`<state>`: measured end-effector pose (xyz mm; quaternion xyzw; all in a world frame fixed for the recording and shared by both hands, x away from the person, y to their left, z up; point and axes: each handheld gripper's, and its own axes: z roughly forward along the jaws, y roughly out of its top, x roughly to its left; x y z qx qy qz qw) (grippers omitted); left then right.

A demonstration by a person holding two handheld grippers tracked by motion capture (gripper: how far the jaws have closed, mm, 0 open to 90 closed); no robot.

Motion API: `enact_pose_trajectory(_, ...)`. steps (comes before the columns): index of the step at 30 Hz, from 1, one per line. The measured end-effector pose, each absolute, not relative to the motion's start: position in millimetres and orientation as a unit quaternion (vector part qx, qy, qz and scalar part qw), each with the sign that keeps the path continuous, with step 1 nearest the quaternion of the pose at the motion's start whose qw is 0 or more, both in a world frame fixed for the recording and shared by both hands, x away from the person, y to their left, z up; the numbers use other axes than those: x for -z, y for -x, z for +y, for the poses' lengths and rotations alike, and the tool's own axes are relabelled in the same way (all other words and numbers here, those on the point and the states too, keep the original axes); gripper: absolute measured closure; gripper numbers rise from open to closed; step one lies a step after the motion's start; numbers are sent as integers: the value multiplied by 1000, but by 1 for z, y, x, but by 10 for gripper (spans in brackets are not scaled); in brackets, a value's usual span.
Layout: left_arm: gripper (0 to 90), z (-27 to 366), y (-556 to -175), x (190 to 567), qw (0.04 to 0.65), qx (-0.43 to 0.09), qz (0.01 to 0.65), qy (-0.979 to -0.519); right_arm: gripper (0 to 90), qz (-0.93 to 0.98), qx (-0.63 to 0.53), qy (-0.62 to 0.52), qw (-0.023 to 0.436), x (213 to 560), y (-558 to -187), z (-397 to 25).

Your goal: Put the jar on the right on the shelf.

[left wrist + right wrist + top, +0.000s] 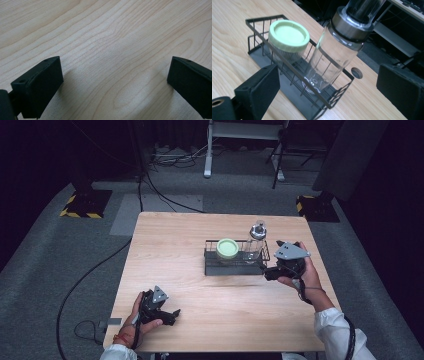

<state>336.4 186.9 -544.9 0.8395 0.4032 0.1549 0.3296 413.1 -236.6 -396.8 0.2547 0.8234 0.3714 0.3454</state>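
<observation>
A black wire basket (211, 265) (257, 26) stands on the wooden table right of centre. Inside it are a glass jar with a pale green lid (227, 249) (288, 37) and a tall clear glass bottle with a metal collar (255, 240) (332, 60), both upright. My right gripper (265, 270) (327, 92) is held at the basket's right end, open, its jaws apart and nothing between them, a short way from the bottle. My left gripper (175, 314) (115, 82) rests low over bare wood near the front left, open and empty.
The table's front edge (210, 351) runs just behind my left hand. A round hole in the tabletop (357, 73) lies beyond the basket. Cables (85, 280) trail over the grey carpet left of the table. A stand's legs (207, 155) are at the back.
</observation>
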Motion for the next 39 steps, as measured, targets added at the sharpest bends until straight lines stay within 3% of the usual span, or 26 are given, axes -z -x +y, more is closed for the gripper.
enact_pose_trajectory(18,1,187,-337,545,330,-154,403,-840,45,841,-322,-215,378,419,-383,-251)
enact_pose_trajectory(30,1,187,-337,545,330,-154,404,-839,45,851,-294,-216,377,452,-369,-264)
enact_pose_trajectory(39,1,186,-337,545,329,-154,404,-840,45,858,-286,-244,350,479,-361,-279)
